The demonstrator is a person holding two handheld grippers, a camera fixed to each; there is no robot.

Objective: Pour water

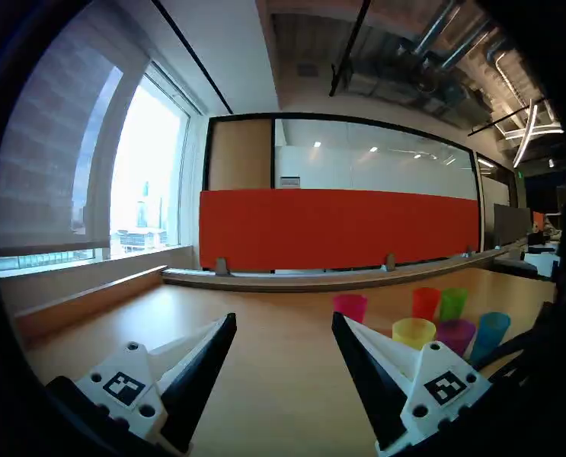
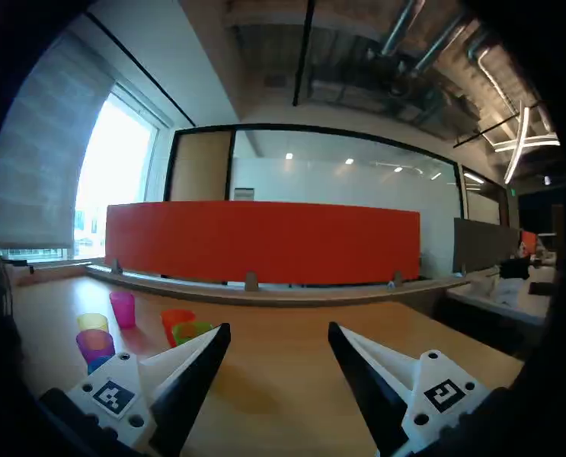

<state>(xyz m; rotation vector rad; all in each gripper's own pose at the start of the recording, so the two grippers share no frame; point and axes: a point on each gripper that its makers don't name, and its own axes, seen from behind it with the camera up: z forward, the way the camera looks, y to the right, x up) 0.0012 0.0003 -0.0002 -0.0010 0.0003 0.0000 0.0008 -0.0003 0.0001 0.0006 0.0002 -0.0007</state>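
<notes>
While both hover over the desk (image 1: 283, 396), left gripper (image 1: 283, 320) and right gripper (image 2: 279, 327) gape wide, empty; coloured cups (image 1: 414, 332) cluster right of left gripper.

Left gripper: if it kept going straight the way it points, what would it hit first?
Probably the pink cup, which stands just beyond one fingertip of the open left gripper, though depth is unclear. Between the fingers lies only bare table up to the red divider.
</notes>
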